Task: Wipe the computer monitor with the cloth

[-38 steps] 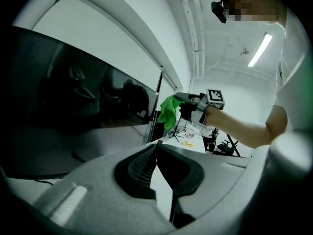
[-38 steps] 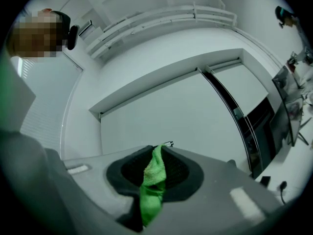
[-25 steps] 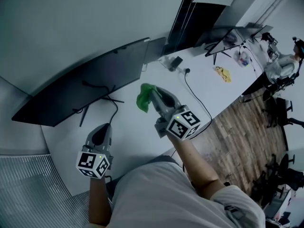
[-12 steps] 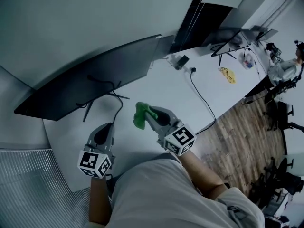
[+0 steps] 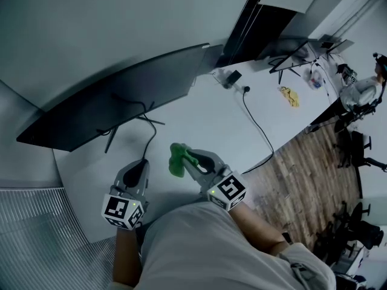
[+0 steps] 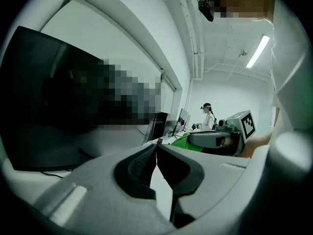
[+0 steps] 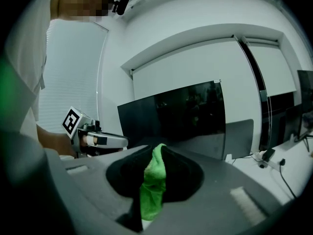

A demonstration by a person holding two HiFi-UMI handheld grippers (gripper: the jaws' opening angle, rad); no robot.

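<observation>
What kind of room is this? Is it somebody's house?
Most likely an office, not a house. A long white desk carries a big black monitor with more screens farther along, and office chairs stand on the wooden floor beside it.

Cloth (image 7: 152, 185) partly inside right tool (image 7: 157, 150)
</observation>
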